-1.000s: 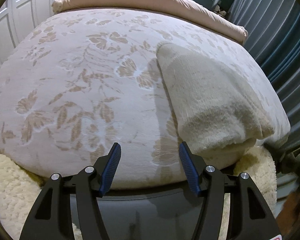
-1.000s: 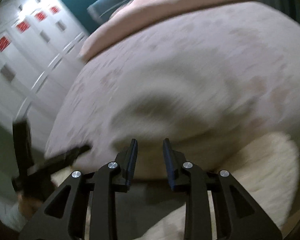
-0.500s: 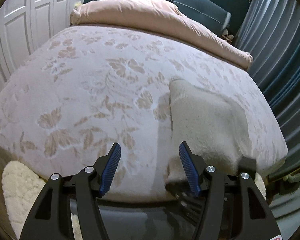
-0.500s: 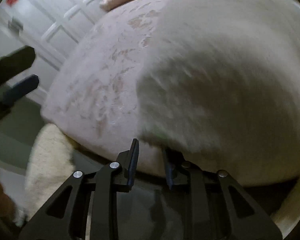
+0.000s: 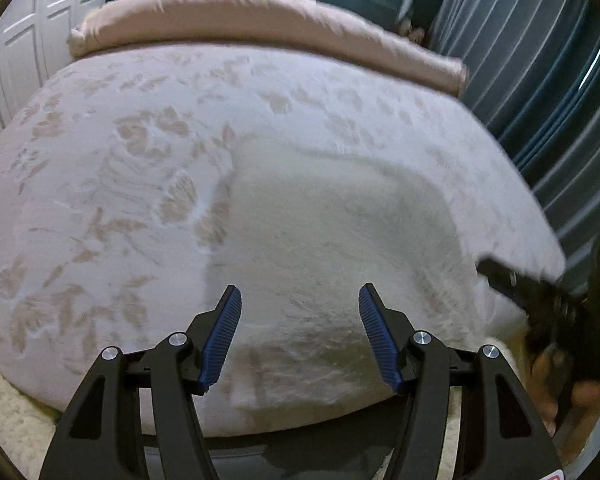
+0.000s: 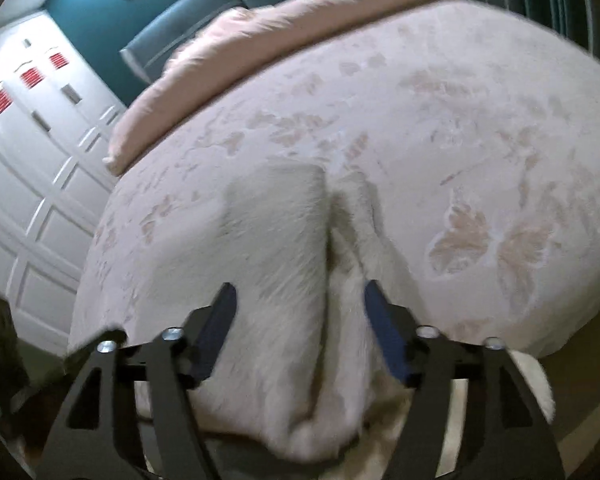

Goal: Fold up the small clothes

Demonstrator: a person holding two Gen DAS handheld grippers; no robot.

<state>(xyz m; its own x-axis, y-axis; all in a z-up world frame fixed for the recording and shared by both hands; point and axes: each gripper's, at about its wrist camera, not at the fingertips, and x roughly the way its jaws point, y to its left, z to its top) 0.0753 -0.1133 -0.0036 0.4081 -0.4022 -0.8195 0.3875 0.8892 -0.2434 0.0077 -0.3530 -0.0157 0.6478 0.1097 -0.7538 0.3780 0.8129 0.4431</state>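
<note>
A cream fuzzy garment [image 5: 332,240] lies folded on the bed near its front edge. In the right wrist view it [image 6: 284,264] shows a lengthwise crease, with its near end hanging over the bed edge. My left gripper [image 5: 300,312] is open and empty, just above the garment's near part. My right gripper [image 6: 300,304] is open, its fingers either side of the garment's near end, holding nothing. The right gripper and the hand holding it also show at the right edge of the left wrist view [image 5: 540,300].
The bed has a pale pink floral cover [image 5: 120,184] and a rolled pink duvet [image 5: 260,12] at the far end. A white shaggy rug [image 5: 8,412] lies below the front edge. White wardrobe doors [image 6: 24,152] stand left, grey-blue curtains [image 5: 540,80] right.
My right gripper has opened wide and now points along the garment. My left gripper has moved right, over the garment. The garment now lies flatter.
</note>
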